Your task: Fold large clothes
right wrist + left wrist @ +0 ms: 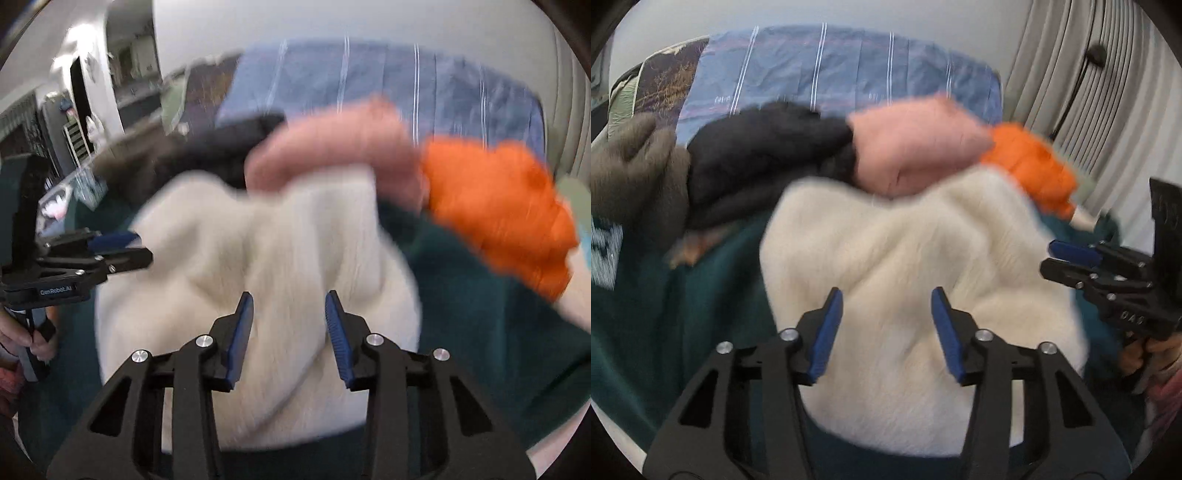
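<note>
Cream garment: fluffy, matt knit cloth. Orange garment beside it: crinkled, slightly shiny fabric. Pink garment: soft fleece-like cloth. Left gripper: matt black plastic, ridged blue pads, shiny metal screws.

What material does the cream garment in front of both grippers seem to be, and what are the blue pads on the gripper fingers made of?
Cream garment: it looks like a soft, fuzzy knit or fleece with a matte finish; its surface shows a fine nap and thick rounded folds, though blur hides the weave. Blue pads: probably rubber or soft plastic, matte, with fine ridges along the inner face, set on black rigid fingers that look like plastic.
</note>
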Action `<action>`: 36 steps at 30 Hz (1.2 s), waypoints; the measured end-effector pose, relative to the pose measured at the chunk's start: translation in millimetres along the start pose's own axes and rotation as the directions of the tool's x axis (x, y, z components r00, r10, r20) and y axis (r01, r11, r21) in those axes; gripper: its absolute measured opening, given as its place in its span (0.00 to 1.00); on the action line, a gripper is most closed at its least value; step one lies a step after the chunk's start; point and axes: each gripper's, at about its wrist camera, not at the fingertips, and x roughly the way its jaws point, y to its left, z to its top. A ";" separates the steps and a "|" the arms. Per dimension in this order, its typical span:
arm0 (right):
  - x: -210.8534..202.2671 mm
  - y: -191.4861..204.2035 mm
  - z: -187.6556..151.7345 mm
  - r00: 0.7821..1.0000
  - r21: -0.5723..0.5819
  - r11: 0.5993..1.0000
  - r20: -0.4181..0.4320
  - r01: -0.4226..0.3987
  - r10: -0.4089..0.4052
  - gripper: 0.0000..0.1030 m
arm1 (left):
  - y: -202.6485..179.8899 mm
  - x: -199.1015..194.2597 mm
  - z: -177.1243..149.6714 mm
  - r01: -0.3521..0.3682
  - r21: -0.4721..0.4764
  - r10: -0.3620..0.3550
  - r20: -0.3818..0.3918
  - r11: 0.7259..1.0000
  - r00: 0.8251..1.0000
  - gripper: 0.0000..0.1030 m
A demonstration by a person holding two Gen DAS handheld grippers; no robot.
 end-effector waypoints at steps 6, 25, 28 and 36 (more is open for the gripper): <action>52.9 -12.2 40.5 0.999 -0.006 0.999 -0.003 0.044 -0.044 0.34 | -15.9 60.2 43.1 -0.114 0.047 0.116 -0.040 0.992 0.993 0.47; 11.6 -3.4 -9.5 0.999 0.046 0.999 -0.042 0.009 -0.007 0.46 | -27.7 17.8 14.8 -0.021 0.086 0.018 0.036 0.996 0.999 0.71; 29.0 21.3 -43.7 0.986 -0.055 0.997 -0.155 0.047 -0.054 0.52 | -53.5 31.4 -18.7 -0.007 0.194 0.023 -0.078 0.981 0.997 0.76; 40.9 16.8 -53.0 0.992 -0.020 1.000 -0.124 0.024 -0.026 0.55 | -60.4 53.6 -39.5 -0.091 0.257 0.111 -0.064 0.962 0.992 0.77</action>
